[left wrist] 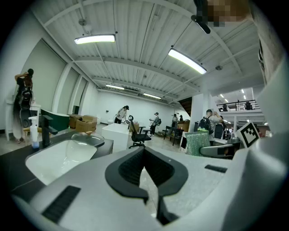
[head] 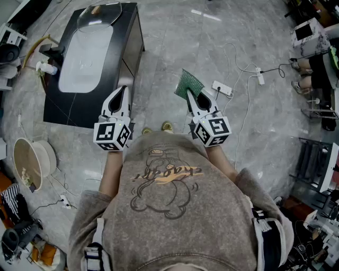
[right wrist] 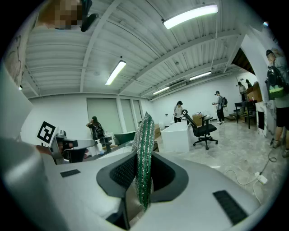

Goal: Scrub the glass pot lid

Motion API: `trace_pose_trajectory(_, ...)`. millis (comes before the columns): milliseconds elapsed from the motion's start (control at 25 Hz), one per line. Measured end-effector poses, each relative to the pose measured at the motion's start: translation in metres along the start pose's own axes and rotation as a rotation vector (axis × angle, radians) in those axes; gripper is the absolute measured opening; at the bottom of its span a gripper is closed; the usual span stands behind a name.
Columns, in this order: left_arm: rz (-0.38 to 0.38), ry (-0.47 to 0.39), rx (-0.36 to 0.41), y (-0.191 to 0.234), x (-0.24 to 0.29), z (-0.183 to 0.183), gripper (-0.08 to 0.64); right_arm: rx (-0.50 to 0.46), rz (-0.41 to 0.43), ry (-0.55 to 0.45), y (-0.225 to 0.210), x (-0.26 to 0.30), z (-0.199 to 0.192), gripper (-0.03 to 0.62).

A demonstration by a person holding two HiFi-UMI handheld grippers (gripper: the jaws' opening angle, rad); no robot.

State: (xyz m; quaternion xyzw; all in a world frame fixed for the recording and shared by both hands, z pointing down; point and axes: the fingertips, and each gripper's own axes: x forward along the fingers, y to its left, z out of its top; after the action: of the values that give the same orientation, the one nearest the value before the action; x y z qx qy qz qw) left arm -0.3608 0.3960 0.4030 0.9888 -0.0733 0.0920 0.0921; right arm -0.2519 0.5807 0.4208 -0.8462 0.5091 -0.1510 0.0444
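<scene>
Unreadable sweatshirt [head: 175, 222] script near right tool [head: 192, 98]

A large open lab or workshop hall. Strip lights [left wrist: 95, 39], an office chair [left wrist: 137, 135], a floor power strip [head: 222, 88] and a freestanding sink [head: 85, 58] show it.

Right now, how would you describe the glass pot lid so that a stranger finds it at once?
Find the black counter with the white sink. The glass pot lid rests at its far end, beyond the basin. It is the only clear dome there, unlike the white pump bottle.
</scene>
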Motion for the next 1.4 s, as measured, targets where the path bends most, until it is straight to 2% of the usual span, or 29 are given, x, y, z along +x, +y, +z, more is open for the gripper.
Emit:
trace_pose_trajectory(520,0.056,-0.010,0.012,-0.021,0.034,-0.005,0.009,0.040,0.072,-0.018,-0.047,0.009,0.003,0.086)
trace_pose_trajectory(720,0.079,-0.011,0.008,-0.015,0.054,0.001,0.009,0.042,0.087,-0.001,-0.064,0.031,0.004,0.086)
trace_pose_trajectory(1040,0.071,-0.016,0.006,0.021,0.125,0.011,0.009,0.025,0.086,0.018,-0.095,0.098,0.011,0.086)
trace_pose_trajectory(1400,0.062,-0.007,-0.003,0.110,0.241,0.045,0.009,0.012,0.102,0.058,-0.133,0.237,0.042,0.086)
